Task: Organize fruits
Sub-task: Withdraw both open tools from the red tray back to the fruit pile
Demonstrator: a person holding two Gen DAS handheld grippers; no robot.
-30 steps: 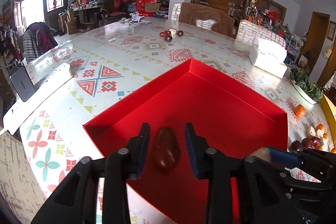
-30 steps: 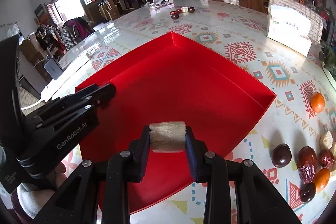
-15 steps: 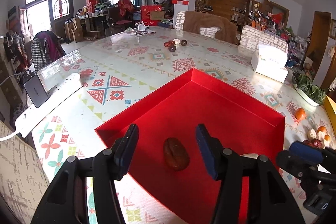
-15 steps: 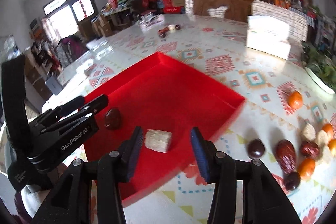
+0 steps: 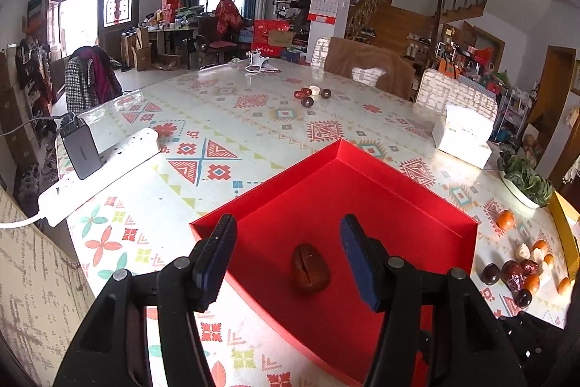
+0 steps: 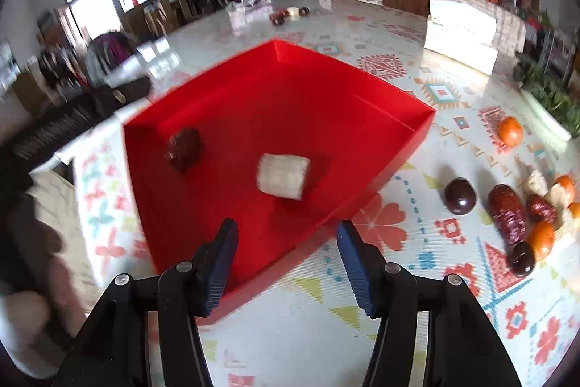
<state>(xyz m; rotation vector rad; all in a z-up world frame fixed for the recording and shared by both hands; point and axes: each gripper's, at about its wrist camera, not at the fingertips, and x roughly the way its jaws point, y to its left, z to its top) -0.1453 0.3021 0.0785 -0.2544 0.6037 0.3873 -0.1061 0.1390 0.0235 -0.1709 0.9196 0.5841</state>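
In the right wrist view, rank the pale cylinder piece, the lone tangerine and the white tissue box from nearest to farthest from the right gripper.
From the right gripper:
1. Pale cylinder piece, inside the red tray, just ahead.
2. Lone tangerine, on the table right of the tray.
3. White tissue box, far right, beyond the tray.

Both wrist views look down, close — sharing the red tray (image 5: 362, 205).

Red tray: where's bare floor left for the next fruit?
Red tray: far half bare, beyond the red date and pale chunk; also bare between them. Crowded: fruit pile on the tablecloth, right of the tray.
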